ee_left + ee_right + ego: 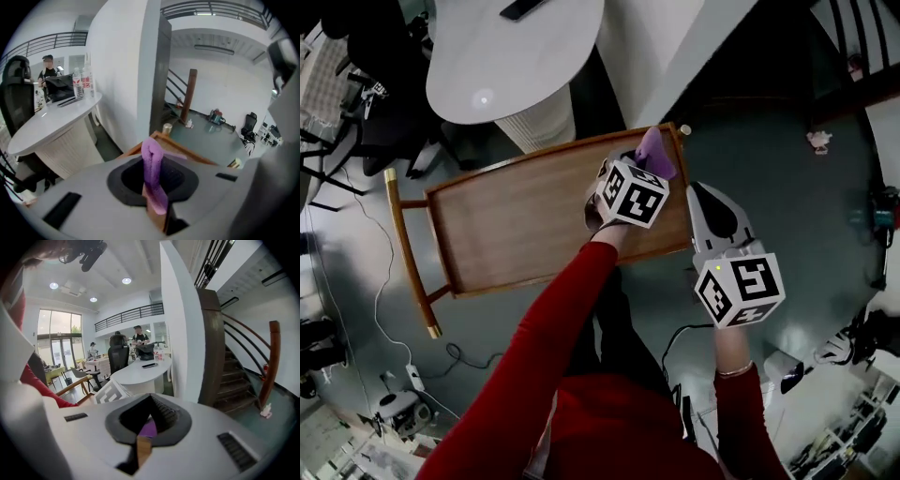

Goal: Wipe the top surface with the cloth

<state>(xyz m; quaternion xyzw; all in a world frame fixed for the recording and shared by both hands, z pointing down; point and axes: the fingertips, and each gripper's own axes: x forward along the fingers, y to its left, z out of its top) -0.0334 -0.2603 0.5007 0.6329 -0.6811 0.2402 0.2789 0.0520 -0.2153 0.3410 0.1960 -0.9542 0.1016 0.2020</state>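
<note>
A purple cloth [655, 152] sits at the far right corner of the wooden cart top [525, 220]. My left gripper [641, 165] is shut on it, with its marker cube just above the wood. In the left gripper view the cloth [153, 161] stands up between the jaws of the left gripper [155, 180], with the cart's corner [165, 139] just beyond. My right gripper [706, 193] hovers off the cart's right edge, its jaws together and holding nothing. In the right gripper view the right gripper [147, 430] points at a bit of the cloth [150, 428].
The cart has a raised rim and a wooden push handle [405, 253] at its left end. A white rounded counter [511, 56] and a white pillar [675, 47] stand close behind it. Cables [389, 328] trail on the grey floor at the left. A person [48, 70] stands behind the counter.
</note>
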